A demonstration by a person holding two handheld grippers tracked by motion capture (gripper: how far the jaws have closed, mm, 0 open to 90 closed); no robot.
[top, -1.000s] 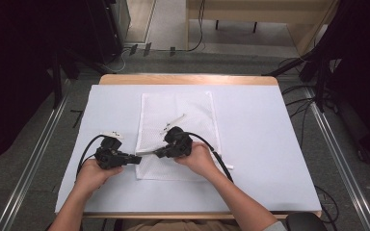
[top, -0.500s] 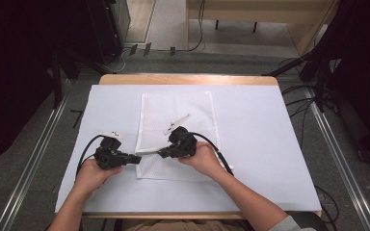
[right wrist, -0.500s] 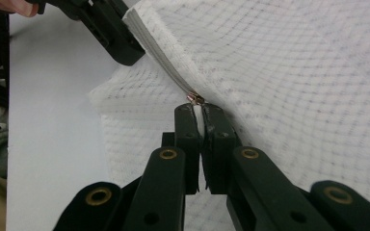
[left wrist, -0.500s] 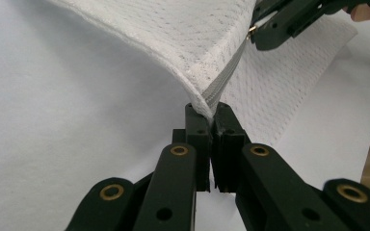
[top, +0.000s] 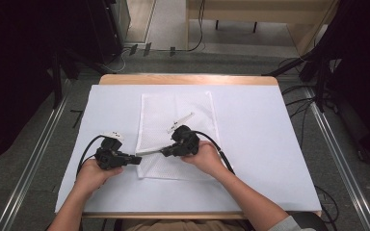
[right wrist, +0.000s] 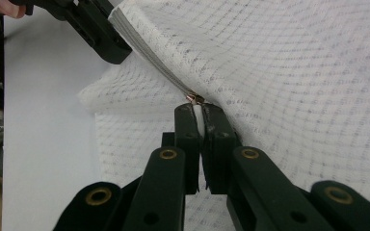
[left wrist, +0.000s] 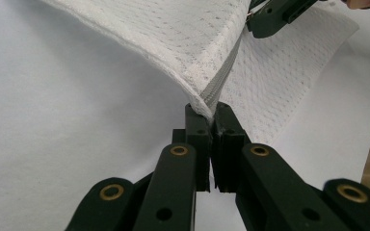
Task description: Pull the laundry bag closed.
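On the left of the high view the left hand (top: 92,174) holds the left gripper (top: 134,160) low over the white sheet (top: 250,144) that covers the table (top: 188,79). Its cable loops back toward the forearm. The gripper points right, its tips at the left edge of the mesh bag (top: 176,108) — a white, netted, flat bag lying in the middle of the sheet, long side running away from the person.

In the left gripper view the left gripper (left wrist: 211,113) has its jaws pressed together on the bag's (left wrist: 173,33) edge, right where a grey zipper (left wrist: 221,82) strip ends. The zipper runs up from there to the right gripper (left wrist: 250,21), seen farther off at the top. The bag's edge is lifted off the sheet (left wrist: 53,144) between the two.

At the centre of the high view a pale strip of bag edge stretches taut between the two grippers, above the bag's near part. A small white tag (top: 180,121) lies on the bag just beyond the right gripper.

The right gripper (top: 166,152) points left, facing the other one, held by the right hand (top: 203,158), with its cable trailing back beside the forearm.

In the right gripper view the right gripper (right wrist: 200,108) is closed on a small white pull, with a coppery slider (right wrist: 195,99) just past its tips — the zipper (right wrist: 149,62) line runs on up-left to the left gripper (right wrist: 113,45). Mesh (right wrist: 294,72) spreads to the right and below.
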